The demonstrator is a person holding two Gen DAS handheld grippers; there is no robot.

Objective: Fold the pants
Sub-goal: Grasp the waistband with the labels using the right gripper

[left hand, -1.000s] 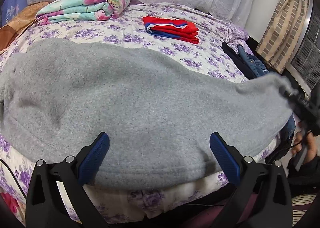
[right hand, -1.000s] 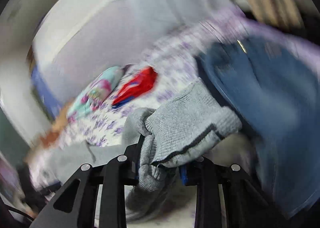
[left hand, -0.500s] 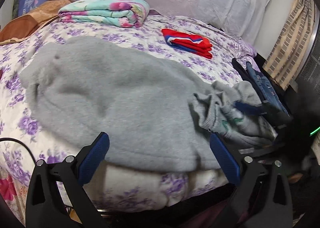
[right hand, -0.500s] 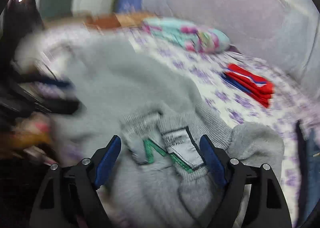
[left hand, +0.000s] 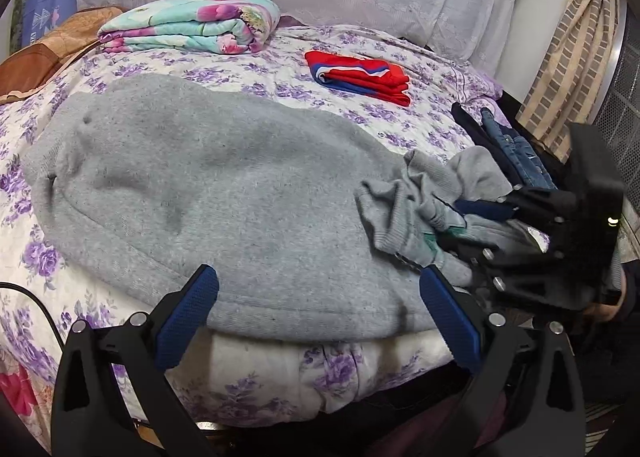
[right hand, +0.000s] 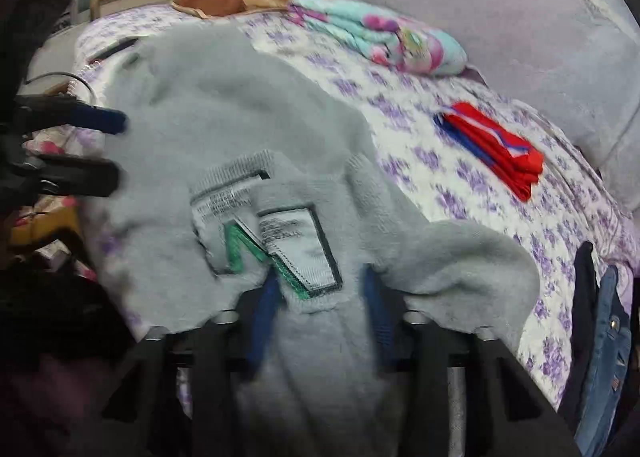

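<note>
- Pants (left hand: 208, 193), grey fleece, lie spread along the near edge of the bed (left hand: 280, 77), waistband bunched toward its right edge.
- Your left tongs (left hand: 318, 313) gape wide, holding nothing, at the bed's near edge.
- Your right tongs (right hand: 320, 321) sit narrowed around the waistband fabric by the labels (right hand: 298, 247); a firm grip I can't confirm through the blur.
- Folded red garment (left hand: 360, 75) lies toward the far edge.

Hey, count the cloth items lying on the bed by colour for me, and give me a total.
Grey: 1, the pants
Red and blue: 1, the folded garment
Floral turquoise and pink: 1, the folded blanket
Blue denim: 1, the jeans at the bed's edge
Dark: 1, a garment beside the jeans
Total: 5
</note>
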